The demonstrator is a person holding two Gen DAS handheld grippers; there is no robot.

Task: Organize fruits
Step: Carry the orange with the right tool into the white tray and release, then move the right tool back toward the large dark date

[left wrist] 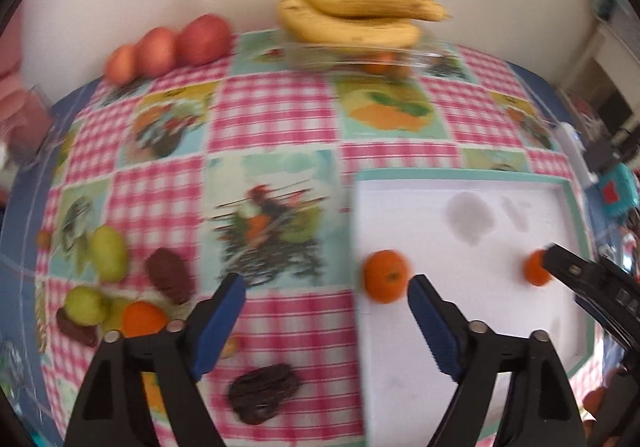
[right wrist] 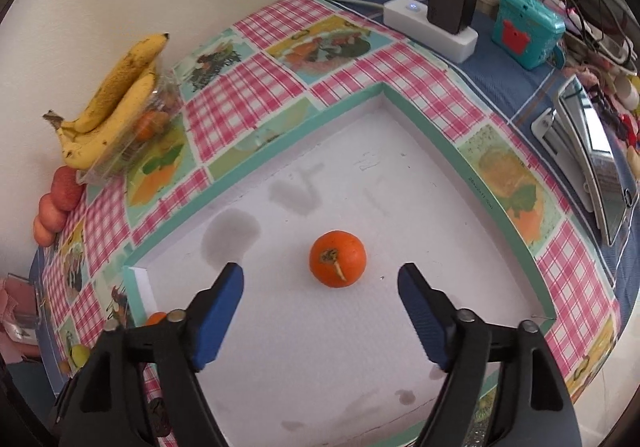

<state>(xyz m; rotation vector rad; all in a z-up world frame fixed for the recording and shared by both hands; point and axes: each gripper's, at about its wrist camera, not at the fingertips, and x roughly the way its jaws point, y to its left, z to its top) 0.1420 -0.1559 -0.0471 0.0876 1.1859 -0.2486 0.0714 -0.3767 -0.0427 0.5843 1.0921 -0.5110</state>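
Note:
A white tray with a teal rim lies on the checked tablecloth. Two oranges lie in it: one near its left edge, one further right. My left gripper is open and empty, low over the tray's left edge, the near orange just beyond its right finger. My right gripper is open and empty over the tray, the orange just ahead between its fingers. Left of the tray lie green pears, another orange and dark dates.
Bananas rest on a clear box by the wall, red apples beside them. A power strip, a teal box and a tablet stand right of the cloth.

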